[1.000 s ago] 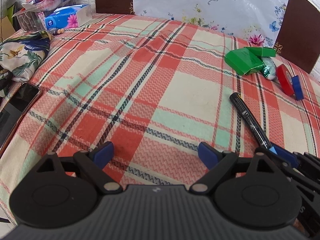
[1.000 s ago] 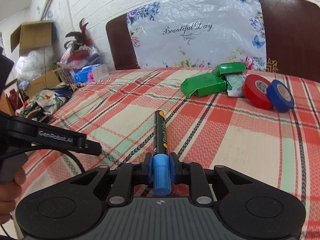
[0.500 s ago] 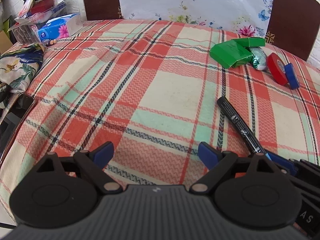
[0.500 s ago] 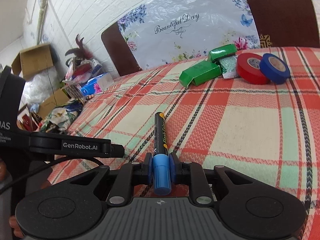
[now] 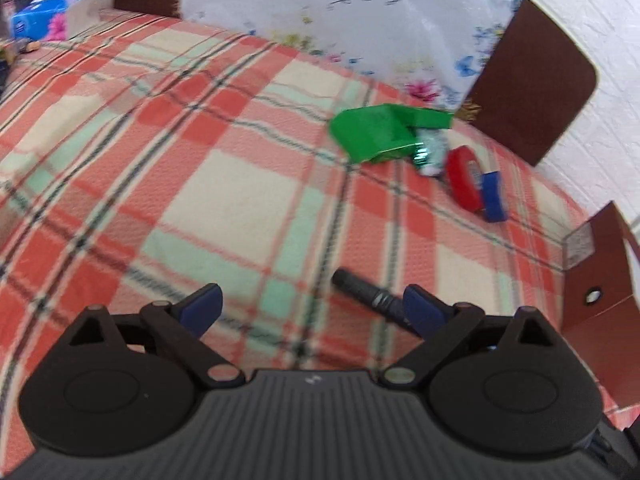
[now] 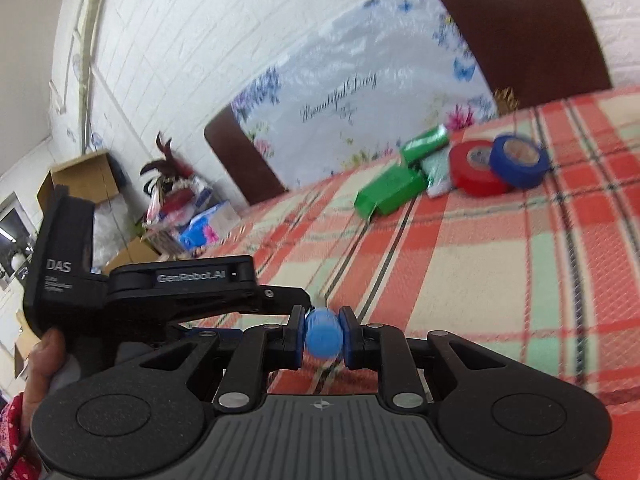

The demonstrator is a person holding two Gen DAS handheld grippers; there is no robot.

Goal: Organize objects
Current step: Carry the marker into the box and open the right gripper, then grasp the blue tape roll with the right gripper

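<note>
Right gripper (image 6: 323, 338), jaws closed on a black marker (image 5: 370, 300) at its blue cap (image 6: 323, 338); in the right wrist view only the rounded cap end shows between the pads, while the left wrist view shows the dark barrel reaching out over the cloth from behind the left gripper's right-hand pad. Left gripper (image 5: 310, 304), jaws opening and standing wide, nothing between the blue pads (image 5: 200, 306); the barrel lies just beside one pad, contact cannot be told. Largest to smallest:

- Desk (image 5: 224, 184), covered by a red, cream and mint plaid cloth, with dark brown chair backs (image 5: 532, 80) at its far edge and a floral plastic sheet lettered "Beautiful Day" (image 6: 340, 96) between them
- Brown cardboard box (image 5: 600, 300), open, at the right edge of the left wrist view
- Green carton (image 5: 372, 136), lying flat with its flap open, near the far edge
- Green foil packet (image 5: 430, 154), touching the carton
- Red tape roll (image 6: 476, 168), just beside the packet
- Blue tape roll (image 6: 518, 156), leaning against the red one

A hand (image 6: 44, 356) holds the left gripper's black handle at the left of the right wrist view
</note>
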